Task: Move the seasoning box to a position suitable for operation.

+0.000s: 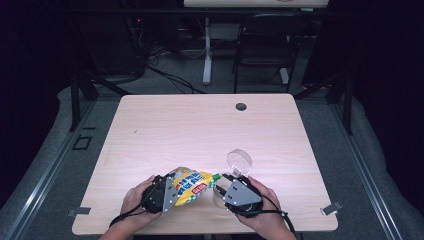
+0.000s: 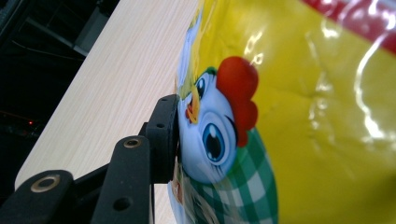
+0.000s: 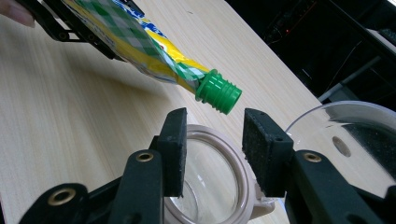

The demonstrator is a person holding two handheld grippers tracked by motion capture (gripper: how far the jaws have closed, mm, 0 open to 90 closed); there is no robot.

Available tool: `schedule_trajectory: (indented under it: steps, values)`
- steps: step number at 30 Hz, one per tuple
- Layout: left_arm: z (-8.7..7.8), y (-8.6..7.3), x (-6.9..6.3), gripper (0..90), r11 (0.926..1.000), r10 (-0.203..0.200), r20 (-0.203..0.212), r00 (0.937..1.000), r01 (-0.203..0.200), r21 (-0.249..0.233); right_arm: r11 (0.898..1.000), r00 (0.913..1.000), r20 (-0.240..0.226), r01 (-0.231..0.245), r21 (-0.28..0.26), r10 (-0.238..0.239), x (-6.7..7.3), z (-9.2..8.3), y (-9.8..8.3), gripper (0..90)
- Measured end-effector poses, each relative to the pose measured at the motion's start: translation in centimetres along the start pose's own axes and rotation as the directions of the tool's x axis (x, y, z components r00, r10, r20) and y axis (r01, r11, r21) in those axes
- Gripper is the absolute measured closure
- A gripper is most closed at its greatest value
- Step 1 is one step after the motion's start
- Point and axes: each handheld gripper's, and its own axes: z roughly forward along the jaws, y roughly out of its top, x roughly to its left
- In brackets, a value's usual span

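Two claws are working: left claw [image 1: 167, 192] is clamping the spouted pouch [image 1: 192, 182], right claw [image 3: 212, 140] is standing apart beneath its green cap [image 3: 218, 91], needing closure to unscrew.

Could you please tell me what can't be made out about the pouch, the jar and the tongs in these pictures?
- Pouch: left gripper view, its edges are cut off by the frame; the second jaw of the left tongs is behind it.
- Pouch print: high view, too small to read.
- Jar: right gripper view, the right tongs cover its rim; contents unclear.
- Cap: whether it is screwed tight cannot be told.
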Motion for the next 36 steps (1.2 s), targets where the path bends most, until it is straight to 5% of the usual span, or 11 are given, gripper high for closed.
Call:
schedule_trajectory:
  steps: [11, 36]
  values:
    - [0.12, 0.47, -0.67, 57.2, 0.9987, 0.051, -0.018, 0.9985, -0.051, 0.003, 0.999, 0.9994, 0.006, 0.035, 0.003, -0.036, 0.37, 0.0, 0.07, 59.3]
    - [0.13, 0.55, -0.73, 57.3, 0.9969, 0.077, -0.028, 0.9966, -0.077, 0.014, 0.991, 0.9905, 0.019, 0.136, 0.007, -0.136, 0.85, 0.42, 0.14, 52.1]
